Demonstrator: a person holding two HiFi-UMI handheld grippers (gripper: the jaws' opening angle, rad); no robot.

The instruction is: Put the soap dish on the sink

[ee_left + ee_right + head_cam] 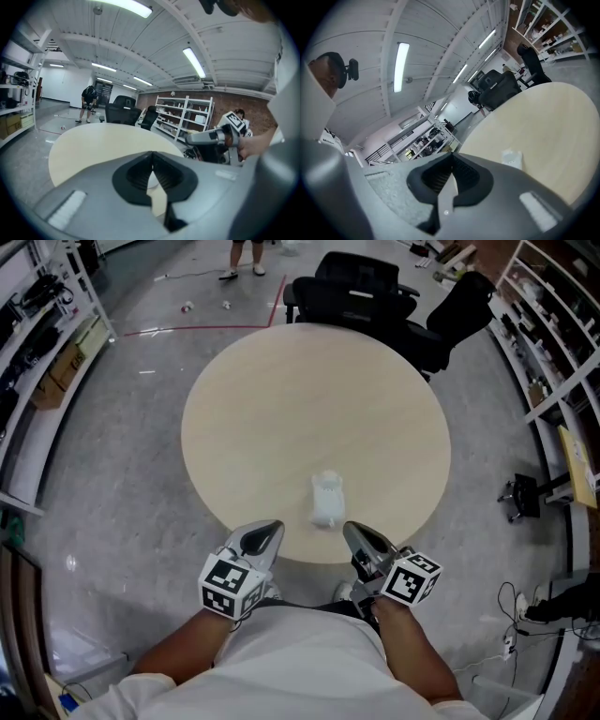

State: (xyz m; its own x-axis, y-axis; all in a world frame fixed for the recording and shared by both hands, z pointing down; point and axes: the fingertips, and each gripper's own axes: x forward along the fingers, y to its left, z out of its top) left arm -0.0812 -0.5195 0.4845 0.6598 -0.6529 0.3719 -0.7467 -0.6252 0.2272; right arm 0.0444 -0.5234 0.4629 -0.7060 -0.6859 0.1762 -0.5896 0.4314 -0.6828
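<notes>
While atop round table (281, 409), boxy dish (327, 500)

I have the head view looking steeply down from above the near edge of the round table (309, 418), whole top in frame. The left gripper view sits low at that edge, facing almost level across the top toward the black chairs (123, 110), the right gripper (190, 138) close at its right. The right gripper view is rolled sideways, sharing tabletop and chairs

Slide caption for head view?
Left gripper and right gripper, shut and empty, at near edge of round table; small white object ahead.
</notes>
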